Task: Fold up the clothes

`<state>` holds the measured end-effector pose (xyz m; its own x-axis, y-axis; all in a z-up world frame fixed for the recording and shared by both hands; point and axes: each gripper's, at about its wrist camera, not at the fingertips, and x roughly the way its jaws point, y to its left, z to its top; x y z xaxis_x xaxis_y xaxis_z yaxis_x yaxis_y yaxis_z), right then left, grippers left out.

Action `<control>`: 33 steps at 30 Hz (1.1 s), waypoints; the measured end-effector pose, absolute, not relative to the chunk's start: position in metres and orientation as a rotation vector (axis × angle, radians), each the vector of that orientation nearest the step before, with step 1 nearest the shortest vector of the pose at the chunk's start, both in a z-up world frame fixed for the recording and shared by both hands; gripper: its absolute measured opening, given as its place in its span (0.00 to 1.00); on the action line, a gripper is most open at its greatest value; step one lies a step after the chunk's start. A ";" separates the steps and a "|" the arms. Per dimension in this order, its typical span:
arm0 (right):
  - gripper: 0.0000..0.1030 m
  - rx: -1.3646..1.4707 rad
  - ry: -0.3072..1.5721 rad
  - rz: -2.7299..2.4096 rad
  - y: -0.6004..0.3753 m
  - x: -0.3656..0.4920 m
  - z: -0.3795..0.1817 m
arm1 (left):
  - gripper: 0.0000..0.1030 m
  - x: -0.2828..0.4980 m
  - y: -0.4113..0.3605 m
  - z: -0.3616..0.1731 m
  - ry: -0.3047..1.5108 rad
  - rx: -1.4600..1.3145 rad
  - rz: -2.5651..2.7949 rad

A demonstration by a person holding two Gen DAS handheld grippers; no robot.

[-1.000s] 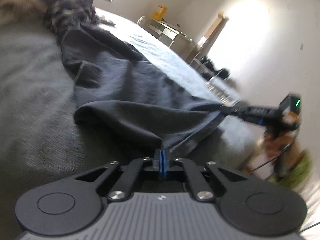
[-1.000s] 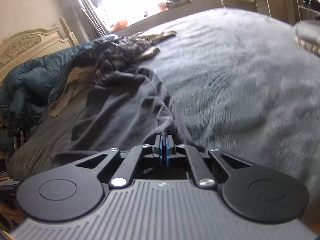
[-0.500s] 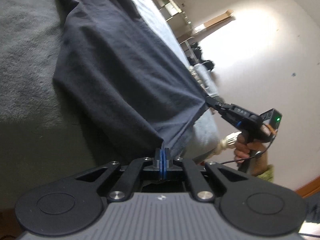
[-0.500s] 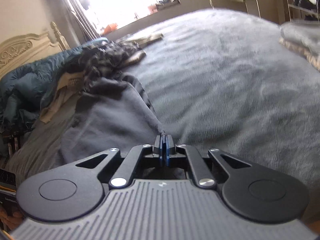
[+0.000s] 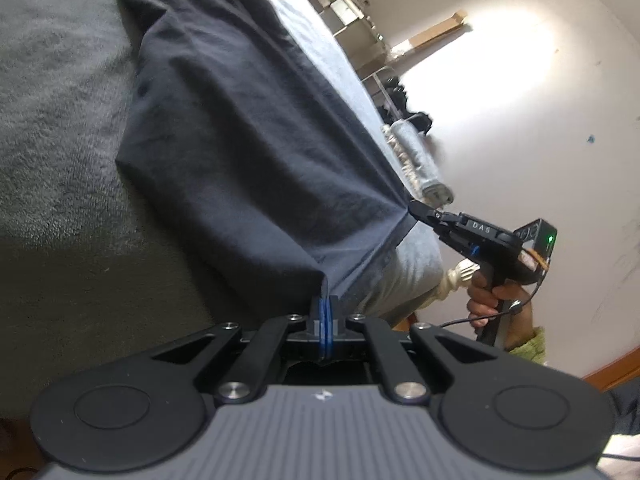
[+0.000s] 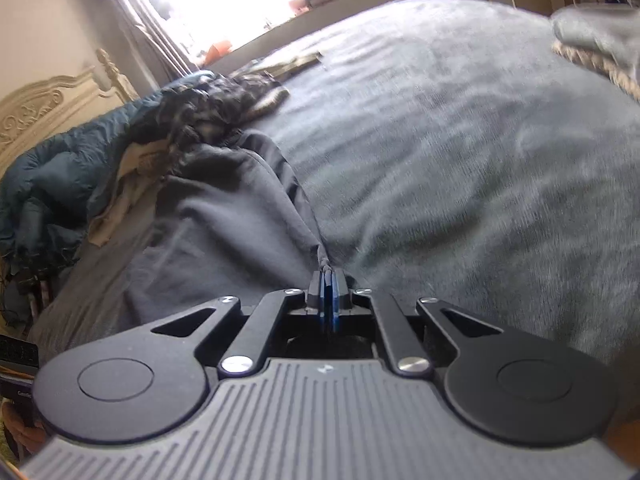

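Note:
A dark grey garment (image 5: 256, 128) lies stretched over the grey bed. My left gripper (image 5: 325, 300) is shut on one corner of its near hem. In the left wrist view the right gripper (image 5: 414, 206), held by a hand (image 5: 486, 296), pinches the other corner of the same hem at the bed's edge. In the right wrist view my right gripper (image 6: 328, 280) is shut on a bunched corner of the dark garment (image 6: 224, 216), which runs away toward the headboard. The hem hangs taut between the two grippers.
A heap of clothes (image 6: 208, 108) and a teal quilt (image 6: 48, 176) lie near the carved headboard (image 6: 44, 104). A folded grey stack (image 6: 600, 36) sits at the bed's far right, also seen as folded stack (image 5: 416, 160). Grey blanket (image 6: 480, 140) spreads to the right. Shelves (image 5: 352, 12) stand by the wall.
The left gripper dropped and rolled, so the bed now tilts steeply in its view. The garment, loose and folded under before, is now pulled flat and taut between both grippers.

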<state>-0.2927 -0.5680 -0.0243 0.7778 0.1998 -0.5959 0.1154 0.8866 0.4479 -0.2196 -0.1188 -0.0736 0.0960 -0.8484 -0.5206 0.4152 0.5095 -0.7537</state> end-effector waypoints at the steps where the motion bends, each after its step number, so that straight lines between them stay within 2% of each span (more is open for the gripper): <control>1: 0.02 0.487 0.696 0.036 -0.568 -0.291 -0.030 | 0.01 -0.219 -0.121 -0.078 1.125 -0.455 -0.980; 7: 0.03 0.459 0.727 0.009 -0.568 -0.288 -0.045 | 0.02 -0.218 -0.126 -0.088 1.150 -0.368 -0.948; 12: 0.07 0.450 0.722 -0.034 -0.572 -0.296 -0.044 | 0.07 -0.226 -0.121 -0.085 1.138 -0.298 -0.942; 14: 0.08 0.444 0.690 -0.055 -0.572 -0.305 -0.038 | 0.17 -0.229 -0.116 -0.079 1.108 -0.269 -0.938; 18: 0.08 0.407 0.624 -0.020 -0.559 -0.314 -0.021 | 0.26 -0.232 -0.104 -0.068 1.049 -0.279 -0.931; 20: 0.15 0.404 0.616 -0.005 -0.555 -0.308 -0.018 | 0.37 -0.229 -0.105 -0.066 1.037 -0.315 -0.927; 23: 0.23 0.434 0.631 -0.022 -0.558 -0.294 -0.021 | 0.42 -0.233 -0.109 -0.068 1.026 -0.354 -0.938; 27: 0.32 0.448 0.660 -0.014 -0.564 -0.277 -0.028 | 0.42 -0.234 -0.123 -0.071 1.033 -0.348 -0.941; 30: 0.33 0.457 0.709 0.010 -0.567 -0.267 -0.038 | 0.36 -0.233 -0.135 -0.077 1.062 -0.342 -0.917; 31: 0.31 0.458 0.725 0.028 -0.566 -0.265 -0.041 | 0.28 -0.232 -0.137 -0.079 1.072 -0.343 -0.906; 32: 0.15 0.460 0.729 0.042 -0.565 -0.266 -0.042 | 0.16 -0.232 -0.137 -0.081 1.078 -0.346 -0.899; 33: 0.07 0.460 0.732 0.055 -0.564 -0.268 -0.043 | 0.10 -0.232 -0.139 -0.082 1.080 -0.348 -0.892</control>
<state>-0.2678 -0.5636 -0.0431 0.7471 0.2064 -0.6318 0.1096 0.8993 0.4233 -0.2316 -0.1392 -0.0820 0.1782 -0.7705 -0.6121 0.4555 0.6159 -0.6427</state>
